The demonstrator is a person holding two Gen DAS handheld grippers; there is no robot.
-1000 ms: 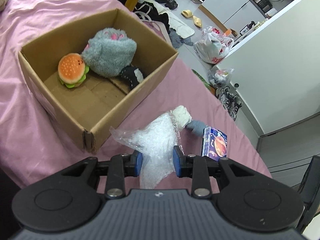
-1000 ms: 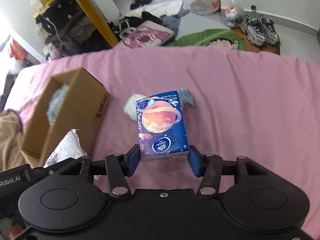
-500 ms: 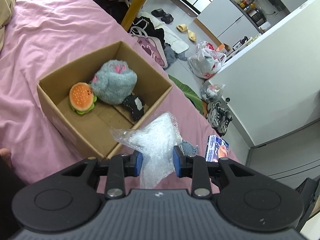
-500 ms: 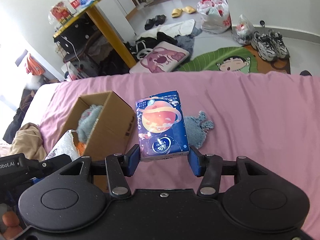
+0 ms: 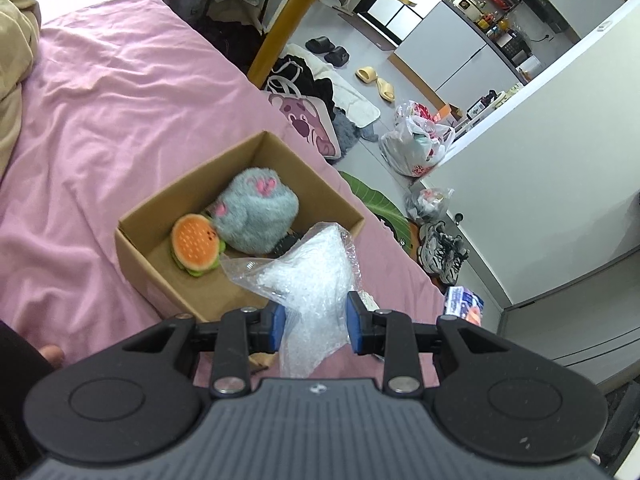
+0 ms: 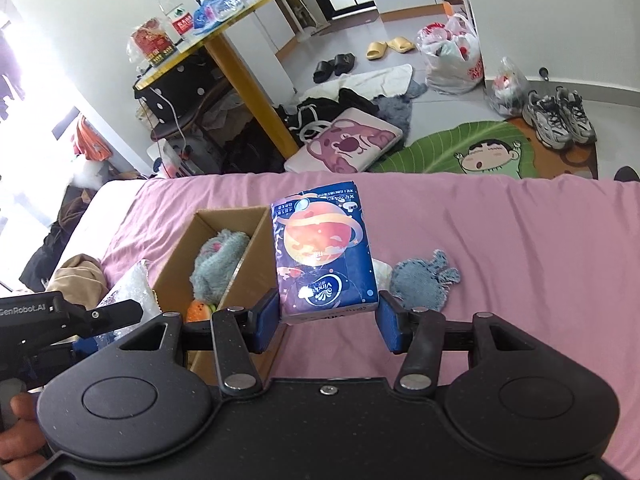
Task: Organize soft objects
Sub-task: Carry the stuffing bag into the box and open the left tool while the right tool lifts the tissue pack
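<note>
While both grippers hang above the pink bedsheet (image 5: pixel 100 120), each one grips its own load: the left gripper (image 5: pixel 316 320) pinches a clear bag of white filling (image 5: pixel 308 280) between its blue pads, and the right gripper (image 6: pixel 328 320) clamps the lower end of a dark blue tissue pack (image 6: pixel 322 252) printed with an orange planet. From the left wrist view the cardboard box (image 5: pixel 136 240) sits at about 11 o'clock of the bag, open-topped, with a burger plush (image 5: pixel 196 246) at its 9 o'clock side touching a grey fuzzy plush (image 5: pixel 256 212) toward 12; the bag's upper edge overlaps the box's near right corner. Only the right wrist view shows a small blue-grey fabric toy (image 6: pixel 424 284) lying flat on the sheet at 3 o'clock of the pack, and a person's hand (image 6: pixel 16 432) at the left edge. The left wrist view catches just a corner of the tissue pack at 3 o'clock.
</note>
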